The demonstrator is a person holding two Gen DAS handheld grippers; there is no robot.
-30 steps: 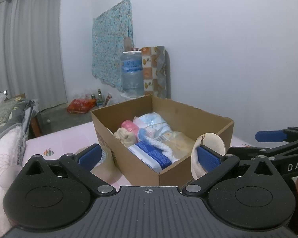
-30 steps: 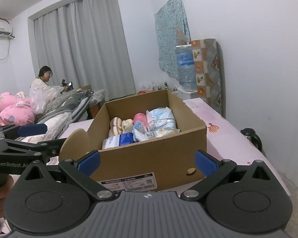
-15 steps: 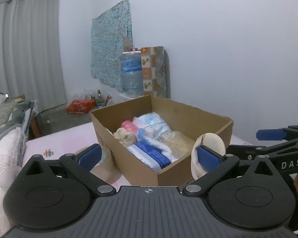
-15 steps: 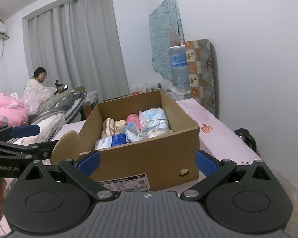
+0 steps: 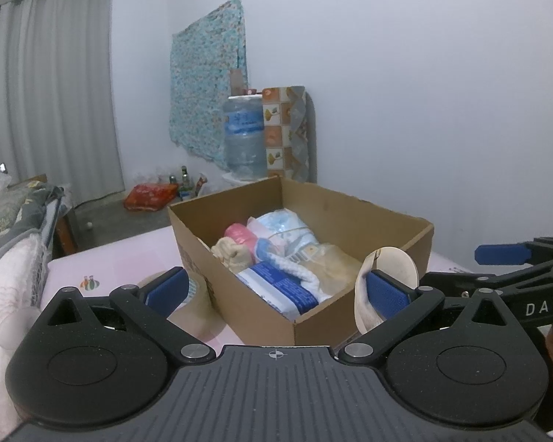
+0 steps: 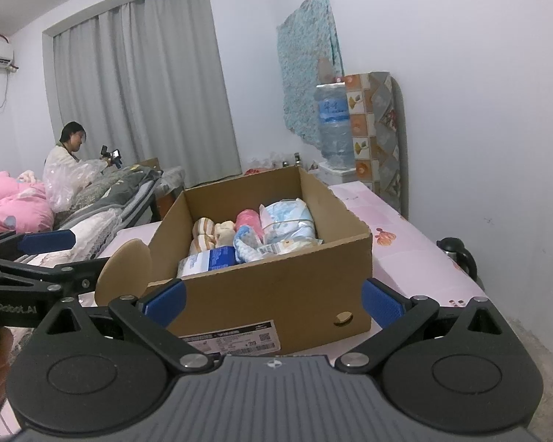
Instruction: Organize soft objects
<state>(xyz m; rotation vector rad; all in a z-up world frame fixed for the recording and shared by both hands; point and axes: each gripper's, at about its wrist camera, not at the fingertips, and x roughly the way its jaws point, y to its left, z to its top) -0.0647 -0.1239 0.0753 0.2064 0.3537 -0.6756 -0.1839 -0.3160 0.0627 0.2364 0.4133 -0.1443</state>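
Pink tabletop [image 6: 405,254] in front of you carries the cardboard box [image 6: 276,283], packed with soft bundles [image 5: 276,254]. Your left gripper [image 5: 274,289] and right gripper [image 6: 272,300] both stand wide apart, holding nothing, just short of the box.

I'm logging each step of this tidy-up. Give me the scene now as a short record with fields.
container: open cardboard box on a pink table
contents: pink roll, blue-white packs, beige striped soft things
left gripper: jaws open, empty, short of the box
right gripper: jaws open, empty, facing the box's labelled side
background: water bottle, grey curtain
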